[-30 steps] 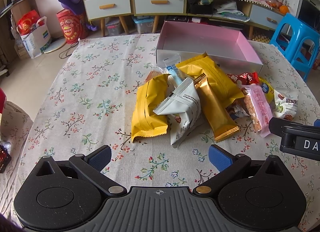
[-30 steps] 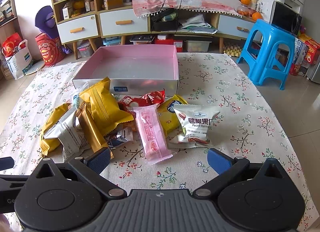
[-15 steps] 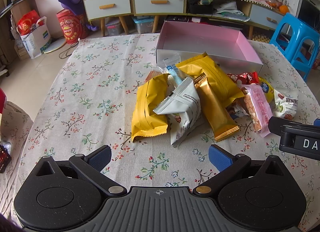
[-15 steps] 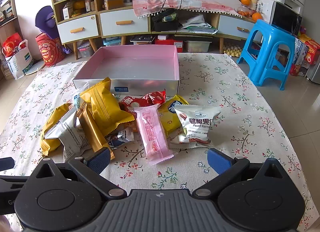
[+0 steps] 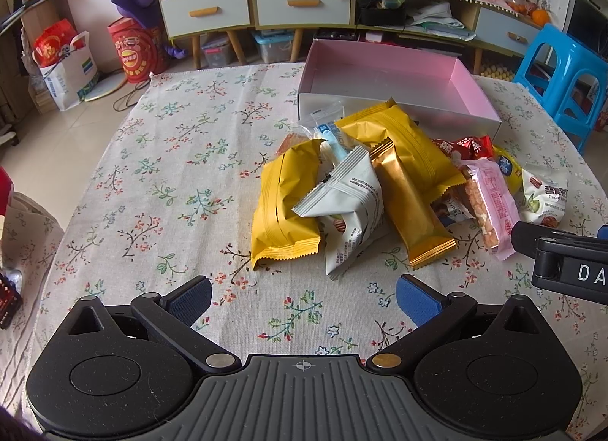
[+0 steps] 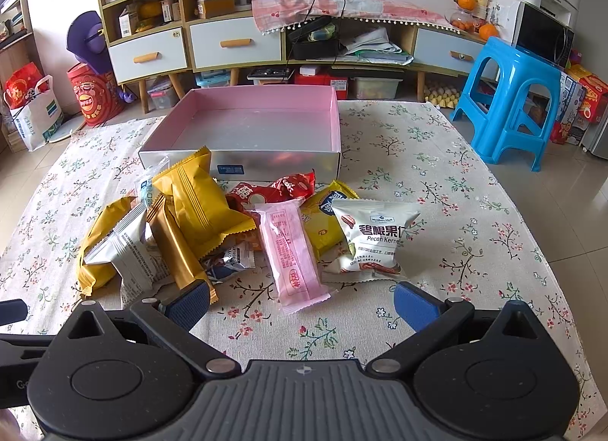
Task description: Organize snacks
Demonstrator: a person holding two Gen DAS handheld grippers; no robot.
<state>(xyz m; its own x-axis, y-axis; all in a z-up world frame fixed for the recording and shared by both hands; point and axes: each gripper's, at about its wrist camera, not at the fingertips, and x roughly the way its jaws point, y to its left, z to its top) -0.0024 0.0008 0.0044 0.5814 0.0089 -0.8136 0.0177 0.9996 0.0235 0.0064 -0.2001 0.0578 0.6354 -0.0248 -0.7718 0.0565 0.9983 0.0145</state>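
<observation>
Right wrist view: we hold both grippers, right gripper (image 6: pixel 302 298) and left gripper (image 5: pixel 304 292), spread wide, empty; snack pile (image 6: pixel 212 228) heaped on surface before empty pink box (image 6: pixel 258 125), awaiting sorting.

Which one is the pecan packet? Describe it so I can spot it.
Start at the pink box on the flowered tablecloth; the snack pile lies just in front of it. The pecan packet is at the pile's right end, the only white pouch printed "Pecan Kernel".
</observation>
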